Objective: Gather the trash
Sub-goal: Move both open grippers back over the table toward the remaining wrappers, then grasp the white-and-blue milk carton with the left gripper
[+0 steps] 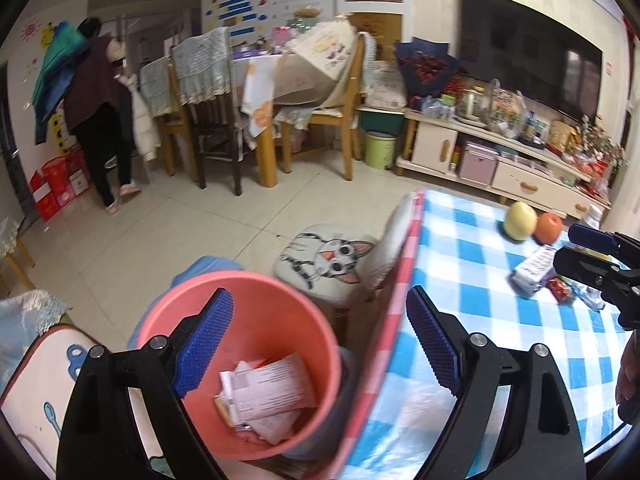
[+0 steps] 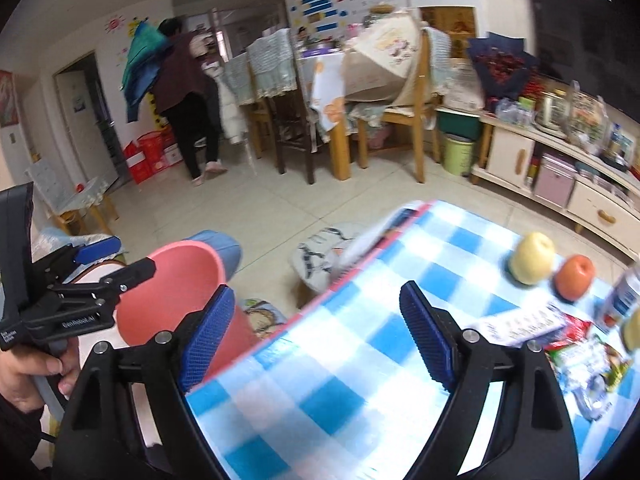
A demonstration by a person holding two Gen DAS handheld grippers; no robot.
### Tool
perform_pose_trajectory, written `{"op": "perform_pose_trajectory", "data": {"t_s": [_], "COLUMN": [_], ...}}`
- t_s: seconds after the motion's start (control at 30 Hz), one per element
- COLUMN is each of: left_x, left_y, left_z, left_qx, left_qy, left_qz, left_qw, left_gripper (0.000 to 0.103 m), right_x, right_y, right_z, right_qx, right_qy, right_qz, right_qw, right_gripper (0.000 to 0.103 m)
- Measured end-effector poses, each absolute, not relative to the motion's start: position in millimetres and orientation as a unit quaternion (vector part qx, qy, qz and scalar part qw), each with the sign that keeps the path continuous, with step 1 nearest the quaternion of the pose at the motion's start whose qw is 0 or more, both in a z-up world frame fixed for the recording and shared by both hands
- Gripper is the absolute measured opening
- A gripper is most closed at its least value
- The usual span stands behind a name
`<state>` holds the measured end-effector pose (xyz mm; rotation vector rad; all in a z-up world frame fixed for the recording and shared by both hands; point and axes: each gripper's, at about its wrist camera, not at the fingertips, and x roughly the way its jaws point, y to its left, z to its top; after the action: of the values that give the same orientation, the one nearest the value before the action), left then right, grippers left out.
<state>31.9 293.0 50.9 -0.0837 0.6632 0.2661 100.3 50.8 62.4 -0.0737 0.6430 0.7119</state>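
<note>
My left gripper point(image 1: 320, 344) hangs with its jaws spread wide and nothing between them, just above the pink bin point(image 1: 240, 364), which stands on the floor directly below and in front of its left finger, beside the edge of the table point(image 1: 460, 248) with the blue checked cloth. Inside the bin I see crumpled paper and wrappers point(image 1: 264, 392), so I judge that a part of the trash is already collected. My right gripper point(image 2: 316, 344) is also wide and empty, and it hovers over the near part of the table. The trash that remains is ahead of it and to its right: a white carton point(image 2: 520, 324) lying flat, then a red wrapper point(image 2: 572, 328) and some clear plastic packaging point(image 2: 592, 364) close together. Beyond them stand a yellow apple point(image 2: 532, 258) and an orange fruit point(image 2: 574, 277), which I think are not trash and must stay. So the step in hand seems to be the reach for the next piece. For this I must carry the right gripper forward and to the right, lower it on the carton, close on its narrow side, and not push the fruit or the bottle point(image 2: 622, 296) at the far right.
</note>
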Motion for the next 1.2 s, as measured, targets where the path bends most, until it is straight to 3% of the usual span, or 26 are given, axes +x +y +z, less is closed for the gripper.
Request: {"op": "perform_pose_trajectory", "data": {"t_s": [0.1,0.57,1.2], "left_x": [46.6,128.8,280.6], "left_y": [263.9,90.0,-19.5], "left_z": [50.5,-5.1,-83.5], "left_qx": [-0.033,0.019,0.122], "left_qy": [0.328,0.363,0.406], "left_qz": [0.108,-0.038,-0.172], "left_qw": [0.938,0.931,0.889], "left_gripper": [0.089,0.089,0.089], "right_x": [100.7,123.2,144.6], "right_y": [10.5,-179.0,-250.3], "right_z": [59.3,-6.3,-68.1], "right_qx": [-0.022,0.011,0.044], "right_qy": [0.299,0.334,0.367], "right_qz": [0.311,0.165,0.161], "right_qw": [0.902,0.928,0.915], "right_gripper": [0.093,0.093,0.093]}}
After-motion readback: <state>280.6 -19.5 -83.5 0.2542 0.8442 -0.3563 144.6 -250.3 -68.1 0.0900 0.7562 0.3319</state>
